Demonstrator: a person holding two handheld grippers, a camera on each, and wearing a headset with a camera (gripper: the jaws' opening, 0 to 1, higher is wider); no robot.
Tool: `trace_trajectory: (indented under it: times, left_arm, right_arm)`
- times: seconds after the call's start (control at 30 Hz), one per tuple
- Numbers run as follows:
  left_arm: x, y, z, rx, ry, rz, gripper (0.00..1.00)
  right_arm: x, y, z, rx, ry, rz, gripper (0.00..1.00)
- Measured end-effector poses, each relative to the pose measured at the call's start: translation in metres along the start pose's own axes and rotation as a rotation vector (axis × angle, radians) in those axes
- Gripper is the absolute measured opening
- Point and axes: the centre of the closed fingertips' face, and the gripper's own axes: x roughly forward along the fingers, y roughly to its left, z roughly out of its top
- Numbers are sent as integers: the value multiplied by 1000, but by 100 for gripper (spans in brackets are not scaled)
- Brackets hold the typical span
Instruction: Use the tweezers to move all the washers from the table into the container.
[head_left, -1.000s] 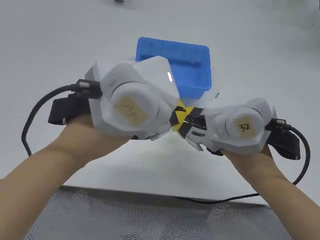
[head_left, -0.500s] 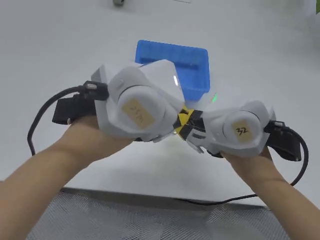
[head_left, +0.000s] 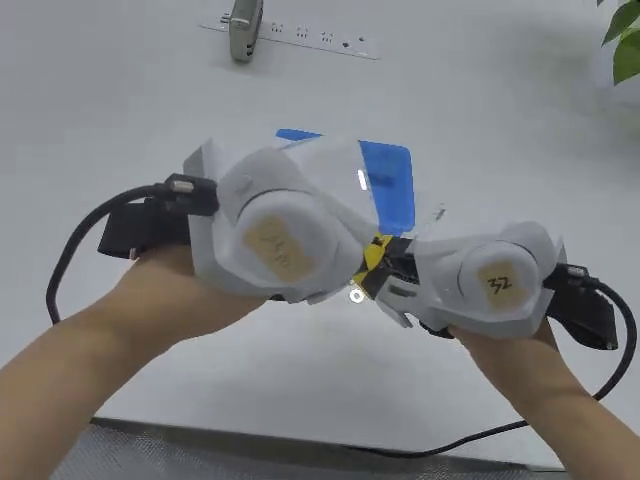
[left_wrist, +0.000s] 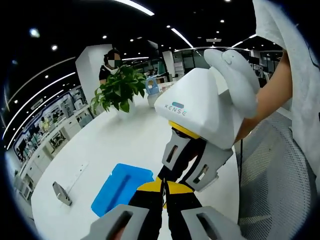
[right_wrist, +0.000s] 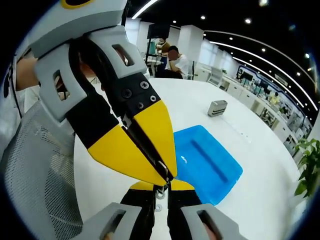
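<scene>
My left gripper (head_left: 372, 262) and right gripper (head_left: 385, 272) meet tip to tip in the air in front of the blue container (head_left: 392, 185). In the right gripper view the left gripper's (right_wrist: 167, 175) yellow jaws are shut on a thin metal strip, which I take for the tweezers (right_wrist: 150, 150). A small washer (right_wrist: 160, 193) hangs at their tip, just between the right gripper's (right_wrist: 161, 189) own near-closed jaws. The washer (head_left: 355, 294) also shows as a small ring under the meeting jaws. In the left gripper view the left gripper (left_wrist: 165, 189) touches the other gripper's jaws, with the container (left_wrist: 120, 192) below.
The white table (head_left: 480, 110) spreads all round. A power strip with a grey plug (head_left: 243, 18) lies at the far edge, and plant leaves (head_left: 625, 35) are at the far right. A mesh chair back (head_left: 200, 455) borders the near edge. People stand in the background.
The head camera has tilted up, bringing the power strip and leaves into sight. Both grippers stay tip to tip and have risen slightly over the container. The washer now shows under the jaws.
</scene>
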Motion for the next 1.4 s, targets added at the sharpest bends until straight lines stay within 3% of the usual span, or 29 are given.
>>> trace_trajectory:
  times: [0.27, 0.63, 1.03, 1.4]
  left_arm:
    - [-6, 22, 16, 55, -16, 41, 0]
    - [-4, 48, 24, 97, -20, 80, 0]
    - [10, 72, 18, 91, -19, 86, 0]
    - [29, 86, -3, 75, 15, 76, 0]
  right_arm:
    - [-3, -21, 24, -17, -49, -35, 4]
    - [3, -45, 41, -43, -75, -67, 4]
    - [19, -67, 43, -37, -71, -89, 4]
    - [43, -75, 31, -23, -46, -78, 4]
